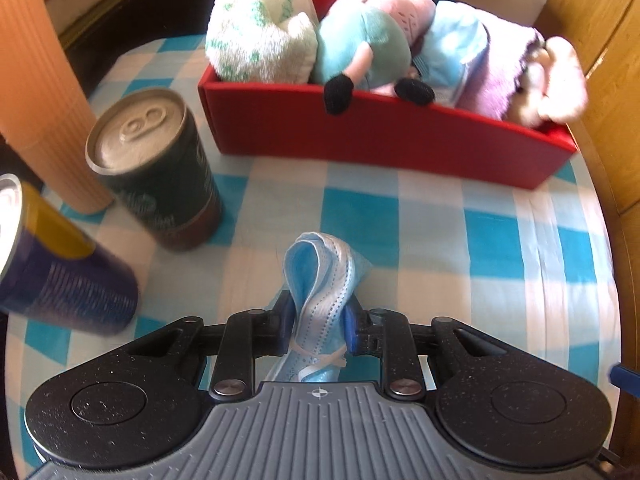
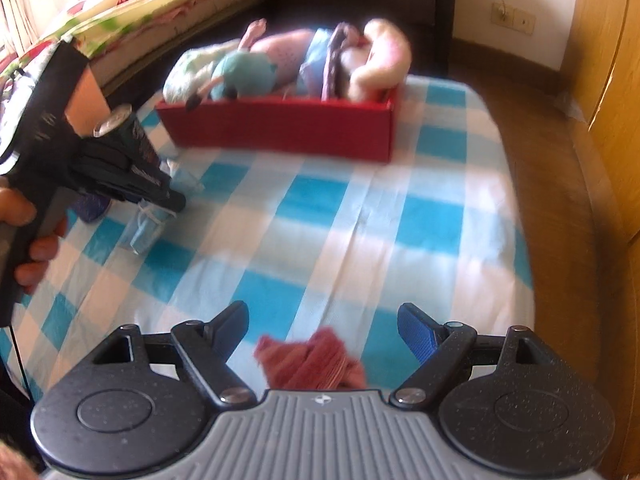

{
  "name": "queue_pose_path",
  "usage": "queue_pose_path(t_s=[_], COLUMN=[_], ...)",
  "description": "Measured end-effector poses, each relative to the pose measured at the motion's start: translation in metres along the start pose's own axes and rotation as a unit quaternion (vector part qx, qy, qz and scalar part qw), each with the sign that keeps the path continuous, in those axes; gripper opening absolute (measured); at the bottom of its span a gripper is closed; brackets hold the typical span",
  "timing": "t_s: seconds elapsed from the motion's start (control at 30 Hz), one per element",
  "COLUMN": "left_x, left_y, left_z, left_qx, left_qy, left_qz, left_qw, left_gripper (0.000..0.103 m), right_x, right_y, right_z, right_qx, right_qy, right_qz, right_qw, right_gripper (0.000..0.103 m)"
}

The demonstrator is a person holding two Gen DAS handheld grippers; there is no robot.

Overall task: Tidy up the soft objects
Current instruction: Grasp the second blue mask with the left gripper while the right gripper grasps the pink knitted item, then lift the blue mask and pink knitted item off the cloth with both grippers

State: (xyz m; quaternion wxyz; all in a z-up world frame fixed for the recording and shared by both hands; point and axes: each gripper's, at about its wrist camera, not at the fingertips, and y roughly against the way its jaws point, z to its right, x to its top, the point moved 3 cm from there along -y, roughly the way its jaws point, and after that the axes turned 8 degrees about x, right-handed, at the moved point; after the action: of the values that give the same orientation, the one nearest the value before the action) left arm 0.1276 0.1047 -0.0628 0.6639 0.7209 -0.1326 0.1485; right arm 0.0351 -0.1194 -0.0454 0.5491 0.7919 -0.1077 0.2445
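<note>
Face mask [image 1: 324, 280] is pinched in the left claw [image 1: 318, 320] just off the checked table [image 1: 460, 240] — thin folds could slide free before the red box [image 1: 380, 136]. Right claw [image 2: 322, 330] hangs wide over a reddish cloth [image 2: 312, 360], gripping nothing — a shallow bite may miss.

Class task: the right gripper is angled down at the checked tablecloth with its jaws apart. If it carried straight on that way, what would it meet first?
Probably the reddish knitted cloth, which lies between the fingers of the right gripper; the checked tablecloth is under it. Blur leaves the gap unclear.
</note>
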Motion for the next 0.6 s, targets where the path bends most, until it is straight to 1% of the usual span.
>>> queue_pose_path(t_s=[0.2, 0.33, 0.43, 0.5, 0.53, 0.6], left_x=[-0.015, -0.019, -0.022, -0.024, -0.023, -0.023], left_y=[0.01, 0.005, 0.002, 0.003, 0.001, 0.001], left_z=[-0.007, -0.001, 0.004, 0.007, 0.007, 0.01], left_qx=[-0.016, -0.019, -0.018, -0.018, -0.019, -0.019], left_qy=[-0.004, -0.02, -0.03, -0.034, -0.037, -0.042], left_qz=[-0.004, -0.011, -0.014, -0.014, -0.015, -0.014], left_qw=[0.9999, 0.9996, 0.9993, 0.9992, 0.999, 0.9988], left_gripper=[0.026, 0.026, 0.026, 0.026, 0.026, 0.026], right_x=[-0.01, -0.01, -0.012, -0.014, -0.014, -0.014], right_y=[-0.021, -0.026, -0.029, -0.029, -0.03, -0.031], right_z=[0.0, 0.003, 0.001, -0.002, -0.002, 0.001], right_qx=[-0.022, -0.012, -0.007, 0.001, 0.001, 0.005], right_qy=[0.009, -0.006, -0.005, -0.004, -0.003, -0.01], right_qz=[-0.028, -0.036, -0.045, -0.046, -0.047, -0.05], right_qw=[0.999, 0.999, 0.999, 0.999, 0.999, 0.999], right_gripper=[0.061, 0.061, 0.059, 0.052, 0.046, 0.043])
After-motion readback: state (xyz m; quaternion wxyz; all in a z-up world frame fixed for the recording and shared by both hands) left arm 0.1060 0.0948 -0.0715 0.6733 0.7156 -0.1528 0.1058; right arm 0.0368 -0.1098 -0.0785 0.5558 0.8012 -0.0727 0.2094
